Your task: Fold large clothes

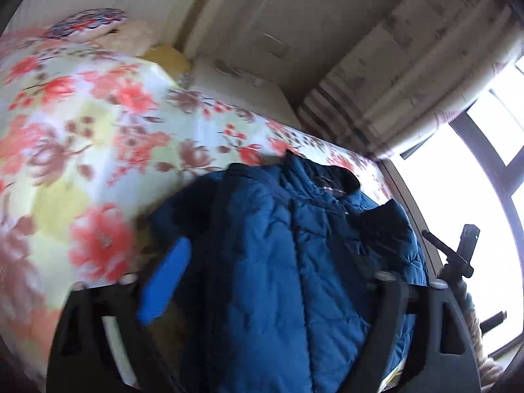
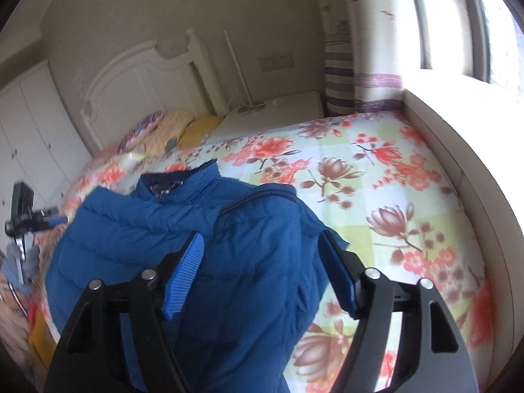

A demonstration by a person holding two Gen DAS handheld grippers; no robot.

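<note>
1. Blue quilted jacket (image 1: pixel 268 262) lies on the bed (image 2: pixel 393 177), near its foot edge, collar pointing toward the headboard (image 2: pixel 131 91); it looks partly folded, one padded panel laid over the rest.
2. Left gripper (image 1: pixel 268 281): fingers wide apart, nothing clamped. The blue pad (image 1: pixel 163 281) shows on the left side; the other finger is dark and half hidden against the jacket. Jacket fabric fills the gap below the fingers; contact cannot be told.
3. Right gripper (image 2: pixel 262 278): fingers apart, both blue ribbed pads (image 2: pixel 183 278) visible, not pressing on anything. Jacket sits in the gap beneath them; touching or just above, cannot tell.
4. Floral bedspread (image 1: pixel 98 114), red and brown flowers on pale squares, covers the whole bed, bare on both sides of the jacket.
5. Pillows (image 2: pixel 173 124) bunched at the head end, one patterned, one yellow.
6. White nightstand (image 2: pixel 278 108) beside the headboard, a thin lamp stand (image 2: pixel 239 68) on it.
7. Striped curtain (image 2: pixel 340 78) and bright window (image 1: pixel 458 180) along the far bed side, low white ledge between bed and window.
8. White wardrobe (image 2: pixel 32 131) at left in the right wrist view.
9. Dark tripod-like rig (image 1: pixel 461 255) stands off the bed near the jacket's edge; details are blurred.
</note>
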